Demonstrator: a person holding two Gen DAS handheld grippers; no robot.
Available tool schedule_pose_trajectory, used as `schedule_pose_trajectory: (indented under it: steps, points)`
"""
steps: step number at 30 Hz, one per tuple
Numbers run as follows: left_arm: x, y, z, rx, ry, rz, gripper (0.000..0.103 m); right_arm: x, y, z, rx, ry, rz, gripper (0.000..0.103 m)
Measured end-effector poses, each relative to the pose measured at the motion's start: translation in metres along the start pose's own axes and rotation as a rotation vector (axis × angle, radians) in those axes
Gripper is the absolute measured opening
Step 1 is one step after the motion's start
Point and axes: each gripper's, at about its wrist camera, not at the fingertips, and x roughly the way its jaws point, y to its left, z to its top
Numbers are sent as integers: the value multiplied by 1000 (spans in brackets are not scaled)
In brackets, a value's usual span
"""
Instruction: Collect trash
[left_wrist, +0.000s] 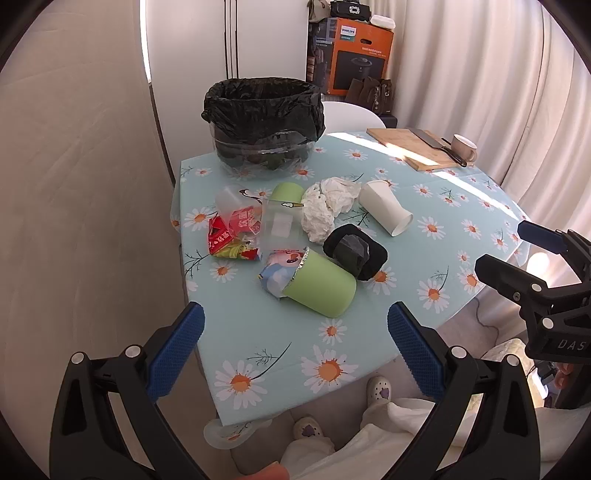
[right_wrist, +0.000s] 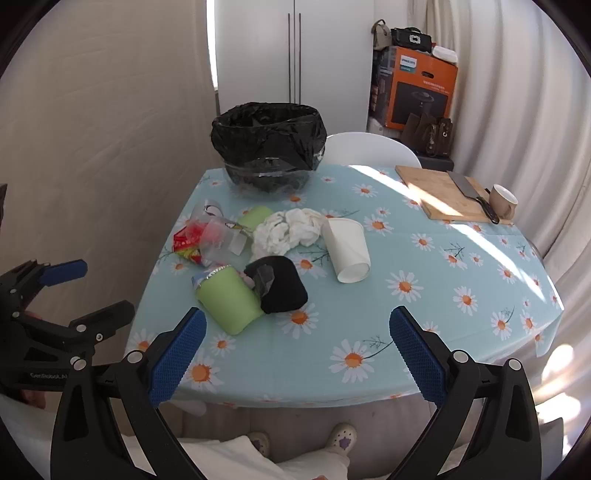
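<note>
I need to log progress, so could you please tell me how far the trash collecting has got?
Barely begun, it seems. The lined bin stands at the table's far side; whether anything is inside is unclear. Both tongs, left and right, are open and hold nothing. Still on the table: green cups, white paper cup, crumpled tissue, wrappers, black bundle.

a table (right_wrist: 424, 332) under a pale blue daisy-print cloth carries everything. at the far edge stands a clear bin (right_wrist: 269, 147) lined with a black bag. near the middle lies a litter heap: crumpled white tissue (right_wrist: 288, 230), a white paper cup (right_wrist: 347, 249) on its side, two tipped green cups (right_wrist: 231, 299), a black wad (right_wrist: 280, 284), red wrappers (right_wrist: 188, 242). far right, a wooden cutting board (right_wrist: 436, 192) holds a cleaver (right_wrist: 469, 194), a mug (right_wrist: 502, 201) beside it.
</note>
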Motion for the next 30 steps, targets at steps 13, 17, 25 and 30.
schedule_pose_trajectory:
  steps: [13,17,25,30]
  points:
    - [3,3,1,-2,9,-4,97,1,3,2,-3,-4,8,95]
    - [4,3,2,-4,11,-2,97,2,2,2,2,-3,6,95]
    - [9,3,4,2,15,-3,97,7,0,5,3,5,8,95]
    - [12,3,6,-2,22,-2,97,10,-1,7,0,5,29,95]
